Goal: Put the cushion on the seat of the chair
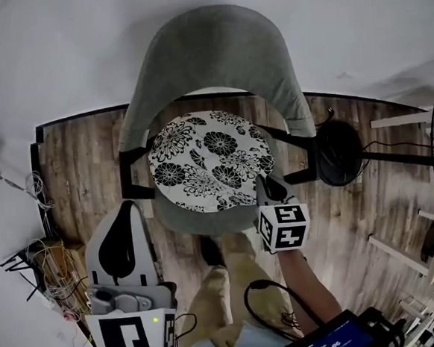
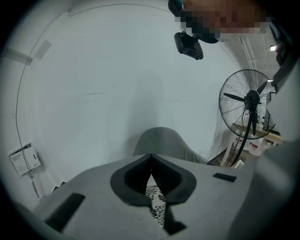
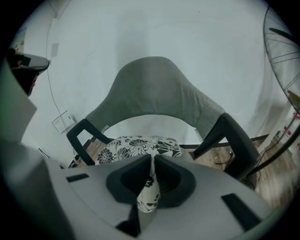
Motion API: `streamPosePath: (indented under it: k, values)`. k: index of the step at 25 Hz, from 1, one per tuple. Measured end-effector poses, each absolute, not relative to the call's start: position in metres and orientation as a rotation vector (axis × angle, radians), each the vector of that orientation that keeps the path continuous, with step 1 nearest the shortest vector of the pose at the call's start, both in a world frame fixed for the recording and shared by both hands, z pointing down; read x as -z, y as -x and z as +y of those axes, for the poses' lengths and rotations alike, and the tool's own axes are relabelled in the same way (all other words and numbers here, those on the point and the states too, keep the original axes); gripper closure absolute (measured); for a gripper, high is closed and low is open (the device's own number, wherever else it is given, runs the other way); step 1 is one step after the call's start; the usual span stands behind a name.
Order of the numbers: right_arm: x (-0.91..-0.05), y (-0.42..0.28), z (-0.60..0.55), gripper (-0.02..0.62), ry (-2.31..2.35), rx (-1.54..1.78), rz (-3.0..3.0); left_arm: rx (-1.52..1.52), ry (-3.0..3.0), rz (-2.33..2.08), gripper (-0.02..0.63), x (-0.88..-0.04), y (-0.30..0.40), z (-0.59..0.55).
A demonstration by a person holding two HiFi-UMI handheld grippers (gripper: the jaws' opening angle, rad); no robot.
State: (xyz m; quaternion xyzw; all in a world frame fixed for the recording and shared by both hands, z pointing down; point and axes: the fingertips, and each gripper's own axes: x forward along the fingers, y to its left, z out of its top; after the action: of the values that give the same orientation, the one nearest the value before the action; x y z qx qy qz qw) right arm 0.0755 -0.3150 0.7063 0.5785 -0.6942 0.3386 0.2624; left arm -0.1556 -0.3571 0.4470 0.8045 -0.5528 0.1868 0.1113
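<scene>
Head view: right hand-held gripper (image 1: 265, 182) pinches cushion (image 1: 208, 158) covering the seat (image 1: 198, 224); left hand-held gripper (image 1: 128, 207) closed, empty.

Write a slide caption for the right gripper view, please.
Right gripper shut on the cushion lying on the chair.

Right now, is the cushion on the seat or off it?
On it: the cushion lies across the seat, one edge pinched in the right gripper.

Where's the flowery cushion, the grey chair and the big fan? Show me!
cushion (image 1: 210, 160): head view, middle of its flowered top.
chair (image 1: 215, 53): head view, on the grey backrest.
fan (image 2: 253, 98): left gripper view, on the hub inside the cage.
</scene>
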Motion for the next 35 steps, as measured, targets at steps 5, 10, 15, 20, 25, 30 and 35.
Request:
streamPosePath:
  k: [5, 10, 15, 20, 25, 30, 35]
  values:
    - [-0.716, -0.086, -0.324, 0.504, -1.599, -0.886, -1.972, -0.578, -2.372, -1.575, 0.597, -0.467, 0.142, -0.352]
    - [-0.705, -0.082, -0.305, 0.234, -1.574, -0.910, -2.160, -0.587, -2.394, -1.522, 0.597, -0.477, 0.131, -0.347]
    - [-0.717, -0.076, -0.258, 0.226, -1.484, -0.950, -2.218, -0.573, -2.416, -1.490, 0.597, -0.482, 0.122, -0.339]
    - [-0.773, -0.056, -0.234, 0.290, -1.381, -1.025, -2.139, -0.583, -2.438, -1.448, 0.597, -0.498, 0.112, -0.324]
    - [-0.814, -0.050, -0.242, 0.420, -1.409, -1.100, -2.031, -0.608, -2.443, -1.432, 0.597, -0.521, 0.111, -0.320]
    - [-0.812, -0.038, -0.235, 0.575, -1.379, -1.219, -2.047, -0.625, -2.434, -1.423, 0.597, -0.529, 0.113, -0.316]
    - [-0.798, -0.022, -0.205, 0.576, -1.355, -1.511, -2.051, -0.611, -2.450, -1.420, 0.597, -0.519, 0.116, -0.310]
